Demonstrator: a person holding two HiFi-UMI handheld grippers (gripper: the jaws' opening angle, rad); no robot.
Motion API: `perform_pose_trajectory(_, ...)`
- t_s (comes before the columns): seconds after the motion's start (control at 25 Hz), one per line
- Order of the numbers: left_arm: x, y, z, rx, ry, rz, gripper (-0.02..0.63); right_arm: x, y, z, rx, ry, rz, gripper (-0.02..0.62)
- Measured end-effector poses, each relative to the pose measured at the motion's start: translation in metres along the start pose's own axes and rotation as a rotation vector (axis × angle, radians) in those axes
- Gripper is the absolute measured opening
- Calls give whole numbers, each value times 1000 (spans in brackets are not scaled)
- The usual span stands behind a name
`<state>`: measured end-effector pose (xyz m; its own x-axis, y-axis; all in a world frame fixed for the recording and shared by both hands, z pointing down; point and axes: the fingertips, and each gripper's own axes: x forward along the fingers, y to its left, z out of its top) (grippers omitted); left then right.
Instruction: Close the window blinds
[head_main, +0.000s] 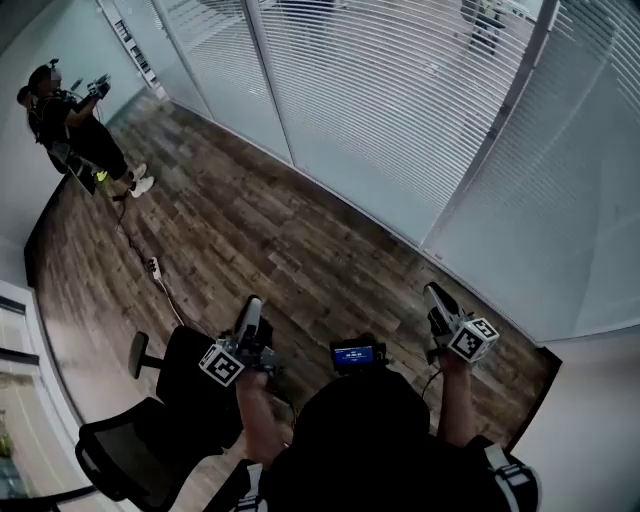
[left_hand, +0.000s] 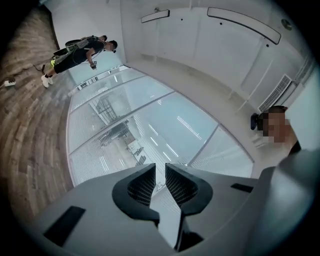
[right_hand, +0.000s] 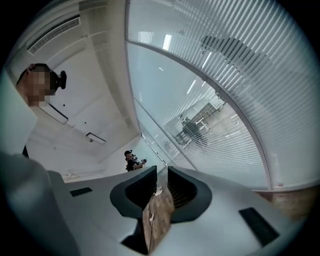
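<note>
Currently my left hand-held gripper (head_main: 252, 305) and right hand-held gripper (head_main: 433, 292) are clenched empty, carried ahead; white slatted window blinds (head_main: 400, 90) seem beyond reach.

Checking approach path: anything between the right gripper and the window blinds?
Nothing but bare wood floor, in the head view; the right gripper stands short of the window blinds.

White slatted blinds (head_main: 400, 90); dark brown plank floor (head_main: 250, 230); chair (head_main: 150, 440) seemingly black.
</note>
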<state>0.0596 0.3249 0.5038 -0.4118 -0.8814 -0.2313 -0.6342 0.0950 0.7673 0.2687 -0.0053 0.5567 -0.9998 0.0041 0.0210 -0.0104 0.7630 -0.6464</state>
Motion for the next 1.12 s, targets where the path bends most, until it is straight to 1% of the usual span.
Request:
perform_pose_trajectory(0.08,34,1,6,11,3,-12,67,29,-15,25,-44,12,6,69)
perform_pose_trajectory(0.2,76,9,-2,9,35,-17,67,61,-37,58,-75,17,1,69)
perform_pose_trajectory(0.28,98,21,-6,-21,55,-19,67,74,-44,73,-92,9,-17,69)
perform_pose_trajectory(0.36,119,32,-5,-63,64,-15,67,81,-51,81,-120,17,-61,69)
perform_pose_trajectory(0.52,175,64,6,-103,86,-47,67,95,-84,91,-182,36,-202,69)
perform_pose_trajectory(0.64,224,91,19,-131,114,-90,67,115,-105,107,-240,19,-303,69)
perform_pose_trajectory(0.72,256,109,31,-147,136,-120,67,135,-118,122,-257,-3,-366,69)
perform_pose_trajectory(0.92,328,172,84,-171,183,-166,67,186,-133,155,-304,-89,-539,70)
perform_pose_trajectory(1.12,385,216,124,-199,226,-211,67,204,-134,188,-355,-155,-717,71)
